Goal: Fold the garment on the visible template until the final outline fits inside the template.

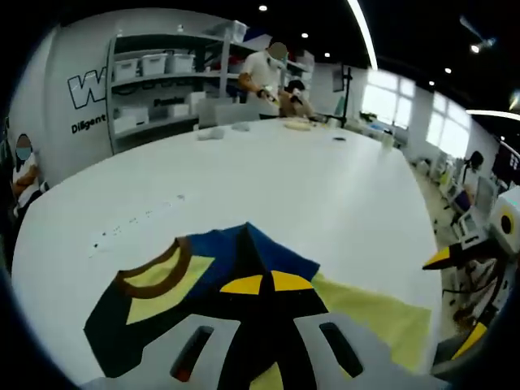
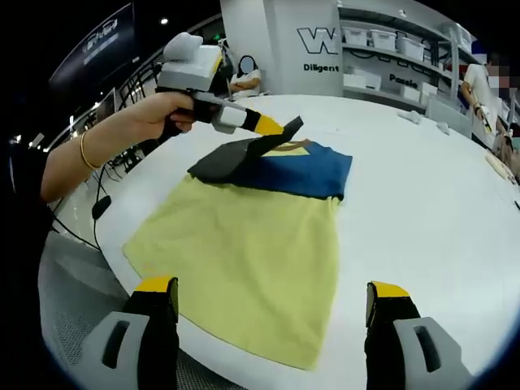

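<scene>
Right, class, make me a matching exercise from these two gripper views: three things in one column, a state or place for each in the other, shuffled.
Column 1:
1. left gripper
2. right gripper
3. yellow body of the garment

Column 2:
A. spread flat on the white table
B. shut on the garment's black sleeve, lifting it
C. jaws open, holding nothing

Pairs: 1-B, 2-C, 3-A

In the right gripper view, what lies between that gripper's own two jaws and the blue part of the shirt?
Only the shirt's yellow body, spread flat on the white table. The right gripper is open above its near hem.
</scene>
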Action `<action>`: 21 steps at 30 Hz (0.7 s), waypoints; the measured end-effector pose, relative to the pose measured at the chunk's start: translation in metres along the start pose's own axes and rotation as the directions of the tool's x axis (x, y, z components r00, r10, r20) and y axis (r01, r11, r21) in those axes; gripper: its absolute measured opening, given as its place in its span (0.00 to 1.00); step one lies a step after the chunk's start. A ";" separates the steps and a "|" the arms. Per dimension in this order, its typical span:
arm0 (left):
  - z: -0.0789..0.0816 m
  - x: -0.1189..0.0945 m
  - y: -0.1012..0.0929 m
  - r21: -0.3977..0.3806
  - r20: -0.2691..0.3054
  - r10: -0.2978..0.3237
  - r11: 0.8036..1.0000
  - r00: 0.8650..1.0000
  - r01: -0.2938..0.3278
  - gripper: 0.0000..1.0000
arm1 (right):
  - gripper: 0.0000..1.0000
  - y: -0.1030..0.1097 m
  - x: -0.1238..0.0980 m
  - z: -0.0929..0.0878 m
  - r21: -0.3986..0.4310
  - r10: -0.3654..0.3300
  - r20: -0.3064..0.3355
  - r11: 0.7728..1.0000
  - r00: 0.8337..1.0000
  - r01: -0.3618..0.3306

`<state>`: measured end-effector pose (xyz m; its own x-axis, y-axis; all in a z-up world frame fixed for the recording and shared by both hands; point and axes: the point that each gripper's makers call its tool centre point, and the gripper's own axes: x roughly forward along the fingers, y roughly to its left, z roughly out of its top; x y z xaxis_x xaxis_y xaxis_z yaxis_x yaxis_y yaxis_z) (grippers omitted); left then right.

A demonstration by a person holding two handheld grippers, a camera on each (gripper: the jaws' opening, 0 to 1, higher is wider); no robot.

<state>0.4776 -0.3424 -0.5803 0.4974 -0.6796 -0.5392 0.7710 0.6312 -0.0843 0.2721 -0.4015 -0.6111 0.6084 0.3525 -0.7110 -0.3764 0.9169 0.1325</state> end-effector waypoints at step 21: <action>-0.037 0.040 -0.013 -0.083 -0.015 -0.065 0.995 0.998 0.064 0.00 | 0.94 -0.007 0.003 -0.005 0.021 -0.020 -0.013 1.000 1.000 0.020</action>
<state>0.4728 -0.3632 -0.6317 0.4404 -0.7136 -0.5448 0.7654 0.6156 -0.1876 0.2732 -0.4075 -0.6173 0.6063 0.3317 -0.7227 -0.3491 0.9276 0.1328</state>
